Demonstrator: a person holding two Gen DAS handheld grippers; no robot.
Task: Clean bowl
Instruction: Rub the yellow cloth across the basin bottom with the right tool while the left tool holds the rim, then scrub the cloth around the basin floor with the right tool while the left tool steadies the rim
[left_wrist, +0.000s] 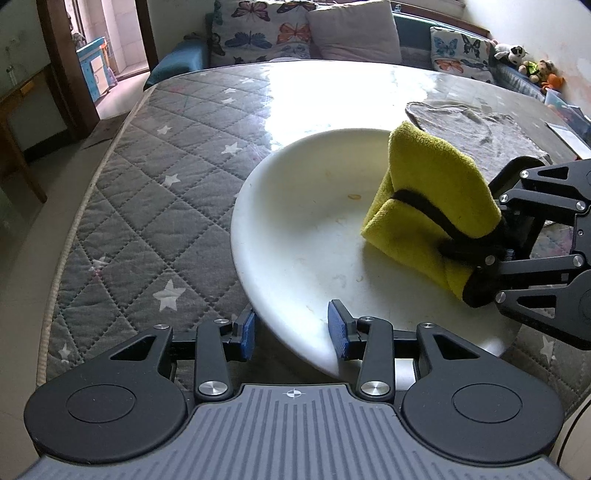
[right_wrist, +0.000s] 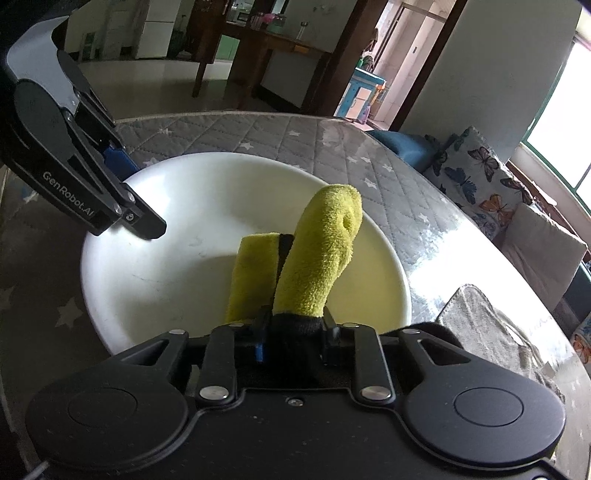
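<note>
Left wrist view: the wide, shallow white bowl (left_wrist: 314, 229) sits on the round table (left_wrist: 332, 85) covered with a grey star-quilted cloth (left_wrist: 147, 184), close to the table's near edge. The left gripper (left_wrist: 291, 334) has its blue-padded jaws apart, straddling the bowl's near rim without visibly pinching it. The right gripper (right_wrist: 295, 332) has its jaws clamped on a folded yellow terry cloth with black trim (right_wrist: 314, 258), whose free end rests inside the bowl, toward its right side. A few faint brownish spots mark the bowl's floor.

The bowl looks hard, smooth and probably slippery and breakable; the thin rim is the sensible place to hold it steady, with a firm but gentle pinch. The cloth is soft and limp, so it will fold under pressure. A crumpled grey cloth (left_wrist: 480, 129) lies beyond the bowl, towards the table's right edge.
</note>
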